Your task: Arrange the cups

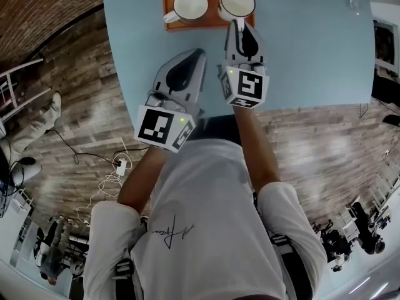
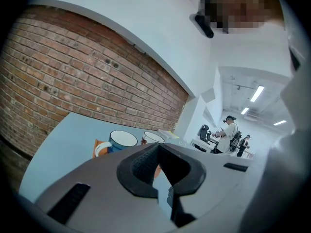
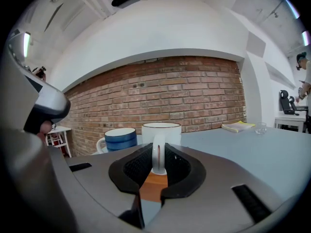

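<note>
Your left gripper (image 1: 199, 52), lower centre of the head view, has its jaws fully together on nothing, over the blue table (image 1: 300, 55). Your right gripper (image 1: 236, 25) clamps, jaws part-way apart, the handle of the white cup (image 1: 237, 2) on the wooden tray (image 1: 200, 25) at top centre, beside the blue-banded cup (image 1: 190, 6). Treat the cup as rigid, glazed and probably breakable; the handle is the correct hold. No writing is legible on either cup.
</note>
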The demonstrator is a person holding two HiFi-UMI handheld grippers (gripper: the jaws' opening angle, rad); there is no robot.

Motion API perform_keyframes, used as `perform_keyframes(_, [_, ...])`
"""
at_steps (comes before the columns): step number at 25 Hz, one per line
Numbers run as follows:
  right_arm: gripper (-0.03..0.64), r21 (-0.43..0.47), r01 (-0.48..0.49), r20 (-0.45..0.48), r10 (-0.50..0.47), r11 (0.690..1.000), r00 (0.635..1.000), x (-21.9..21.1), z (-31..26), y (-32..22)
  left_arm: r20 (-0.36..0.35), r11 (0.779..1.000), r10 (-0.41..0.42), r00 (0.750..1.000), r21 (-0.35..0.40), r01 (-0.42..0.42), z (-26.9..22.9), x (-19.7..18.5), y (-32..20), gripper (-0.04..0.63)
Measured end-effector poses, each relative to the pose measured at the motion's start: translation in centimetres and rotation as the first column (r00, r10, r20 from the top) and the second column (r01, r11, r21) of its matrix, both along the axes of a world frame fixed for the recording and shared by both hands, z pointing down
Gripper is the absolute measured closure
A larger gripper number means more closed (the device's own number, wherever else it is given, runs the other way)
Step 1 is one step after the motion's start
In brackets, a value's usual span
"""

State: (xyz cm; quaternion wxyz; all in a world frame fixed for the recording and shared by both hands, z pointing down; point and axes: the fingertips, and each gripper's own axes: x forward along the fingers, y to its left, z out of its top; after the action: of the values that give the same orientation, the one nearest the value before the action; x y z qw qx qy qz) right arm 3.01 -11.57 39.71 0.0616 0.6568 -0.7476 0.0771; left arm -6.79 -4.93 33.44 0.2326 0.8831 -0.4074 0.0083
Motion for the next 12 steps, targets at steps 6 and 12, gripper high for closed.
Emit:
perform_keyframes(6, [0.552, 0.014, -0.033, -0.001, 0.033, 0.999, 0.999, 0.0, 1.0, -0.4, 0.025, 1.0, 0.02, 0.999, -0.02, -0.02, 0.9, -0.5, 0.6, 0.588])
perform_keyframes(12, [0.552, 0.031, -0.027, -0.009, 0.027, 0.999, 1.0, -0.1, 1.2, -0.2, 0.025, 0.999, 0.028, 0.999, -0.033, -0.027, 1.7, -0.5, 0.9, 0.588])
